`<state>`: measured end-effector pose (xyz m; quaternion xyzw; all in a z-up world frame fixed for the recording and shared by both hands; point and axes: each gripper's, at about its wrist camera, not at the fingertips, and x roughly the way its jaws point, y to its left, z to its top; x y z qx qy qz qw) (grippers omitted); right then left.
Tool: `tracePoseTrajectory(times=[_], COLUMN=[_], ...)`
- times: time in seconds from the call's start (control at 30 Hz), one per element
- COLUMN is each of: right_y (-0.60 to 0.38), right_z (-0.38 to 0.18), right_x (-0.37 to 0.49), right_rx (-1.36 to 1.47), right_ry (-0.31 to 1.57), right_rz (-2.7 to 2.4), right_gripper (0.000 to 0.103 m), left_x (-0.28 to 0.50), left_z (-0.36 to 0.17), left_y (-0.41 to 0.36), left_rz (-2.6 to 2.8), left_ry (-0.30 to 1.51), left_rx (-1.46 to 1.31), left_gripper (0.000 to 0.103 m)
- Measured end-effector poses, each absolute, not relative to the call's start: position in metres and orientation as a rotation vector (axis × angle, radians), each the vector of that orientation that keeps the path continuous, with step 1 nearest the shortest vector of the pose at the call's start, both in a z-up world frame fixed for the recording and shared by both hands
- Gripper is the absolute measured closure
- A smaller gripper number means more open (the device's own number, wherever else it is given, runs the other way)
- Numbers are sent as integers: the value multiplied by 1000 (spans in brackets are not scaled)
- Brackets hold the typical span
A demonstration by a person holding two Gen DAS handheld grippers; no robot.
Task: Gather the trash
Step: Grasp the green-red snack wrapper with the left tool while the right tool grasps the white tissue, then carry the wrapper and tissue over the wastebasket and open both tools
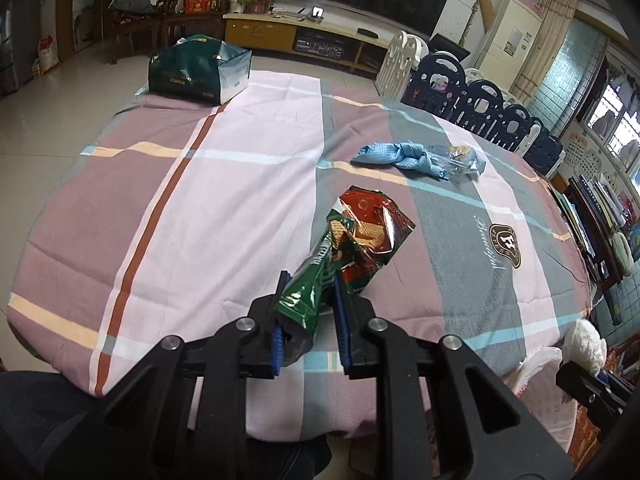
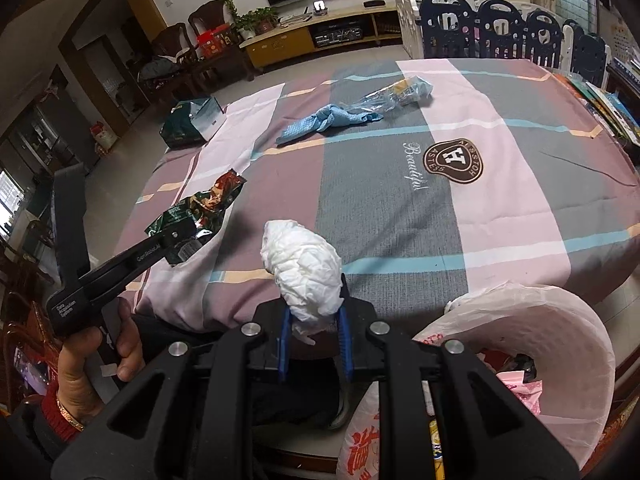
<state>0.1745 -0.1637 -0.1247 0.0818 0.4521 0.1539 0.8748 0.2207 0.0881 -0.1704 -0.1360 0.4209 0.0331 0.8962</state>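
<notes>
My left gripper (image 1: 309, 280) is shut on a green and red snack wrapper (image 1: 360, 236) and holds it just above the near side of the table; it also shows in the right wrist view (image 2: 200, 208). My right gripper (image 2: 313, 300) is shut on a crumpled white tissue wad (image 2: 304, 268) over the table's near edge. A white plastic trash bag (image 2: 528, 344) hangs open at the lower right, next to the right gripper. A clear plastic wrapper (image 1: 460, 158) lies by a blue cloth (image 1: 394, 154) farther back on the table.
The table wears a pink, grey and mauve checked cloth (image 1: 240, 184). A dark green gift bag (image 1: 198, 68) stands at the far left corner. Blue and white playpen panels (image 1: 472, 92) line the far right side. Books (image 2: 612, 108) lie at the right edge.
</notes>
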Motion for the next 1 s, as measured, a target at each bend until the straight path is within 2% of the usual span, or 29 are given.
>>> tracePoseTrajectory(times=[0.33,0.53,0.73,1.0], right_y=[-200,-249,-297,-327], right_z=[-81,-55,-40,-62], right_x=[141,107,77,59], right_rx=[138,134,177,252], right_ry=[826,787,751,788], right_rz=[243,172,110,80], right_gripper=[83,83,83,83], left_x=[169,141,127,123], left_z=[-91,-61,-57,-93], left_y=[20,-19,-60,-111], left_rz=[-19,-168,-268,-408], left_ry=[722,689,712,852], left_rx=[-99,-94,-59,31], left_gripper=[82,82,82,82])
